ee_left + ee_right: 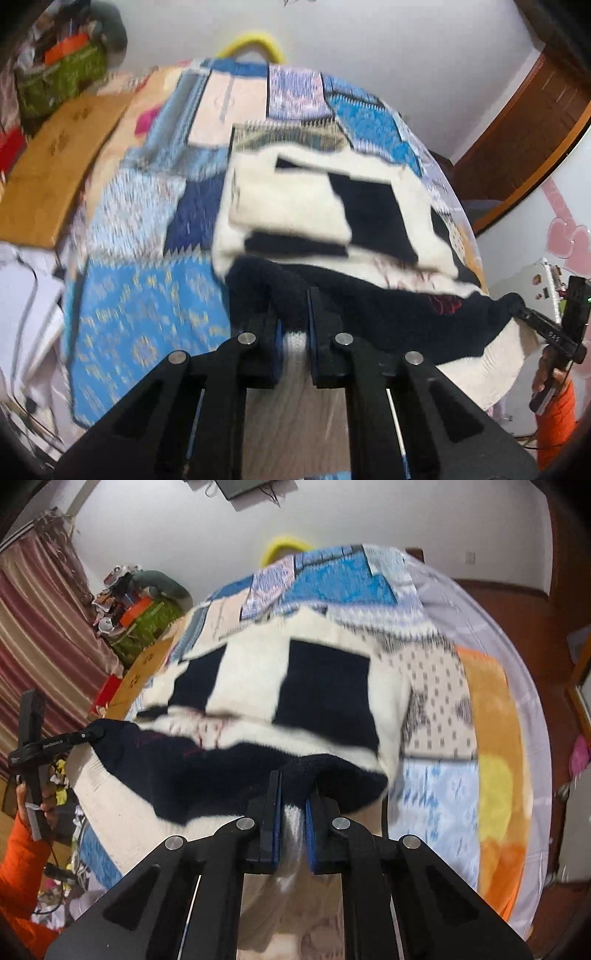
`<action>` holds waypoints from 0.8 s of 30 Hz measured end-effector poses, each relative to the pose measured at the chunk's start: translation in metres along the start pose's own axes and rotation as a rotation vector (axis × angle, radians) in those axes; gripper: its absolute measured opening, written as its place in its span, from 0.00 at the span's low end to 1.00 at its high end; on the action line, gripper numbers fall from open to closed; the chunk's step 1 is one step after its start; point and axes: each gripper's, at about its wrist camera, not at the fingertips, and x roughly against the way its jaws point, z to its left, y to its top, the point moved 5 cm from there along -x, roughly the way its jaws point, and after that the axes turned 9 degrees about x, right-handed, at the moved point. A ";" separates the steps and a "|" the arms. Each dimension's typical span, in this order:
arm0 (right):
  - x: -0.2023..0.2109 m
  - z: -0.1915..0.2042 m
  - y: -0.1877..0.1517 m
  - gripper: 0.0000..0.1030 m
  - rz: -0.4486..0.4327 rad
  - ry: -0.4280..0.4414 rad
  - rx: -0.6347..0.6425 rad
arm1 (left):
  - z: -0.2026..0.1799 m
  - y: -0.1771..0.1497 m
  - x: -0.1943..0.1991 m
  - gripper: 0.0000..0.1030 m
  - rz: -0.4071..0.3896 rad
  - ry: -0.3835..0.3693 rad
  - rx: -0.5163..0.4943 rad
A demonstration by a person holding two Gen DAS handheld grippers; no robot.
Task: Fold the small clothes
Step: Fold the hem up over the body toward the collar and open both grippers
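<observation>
A small cream and black block-pattern sweater (317, 206) lies on a patchwork bedspread, with its near black hem lifted off the bed. My left gripper (293, 302) is shut on the hem's left part. My right gripper (293, 786) is shut on the hem's right part; the sweater (295, 686) fills the middle of that view. Each gripper shows in the other's view: the right gripper (517, 306) at the far right, the left gripper (96, 733) at the far left, both pinching the hem. The frames are motion-blurred.
The blue patchwork bedspread (147, 314) covers the bed. A cardboard sheet (59, 170) and a green bag (59, 81) lie at the bed's left. An orange blanket (495, 775) lies at the right. A wooden door (528, 140) stands at the right.
</observation>
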 end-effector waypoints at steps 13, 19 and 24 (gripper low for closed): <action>-0.040 -0.040 0.064 0.09 -0.063 -0.082 -0.033 | 0.005 0.079 -0.051 0.10 -0.043 0.019 0.073; -0.072 -0.051 0.055 0.09 0.021 -0.096 -0.028 | 0.026 0.069 -0.097 0.10 0.071 0.026 0.122; -0.087 -0.057 0.041 0.09 0.068 -0.071 -0.057 | 0.031 0.064 -0.105 0.14 0.099 -0.001 0.112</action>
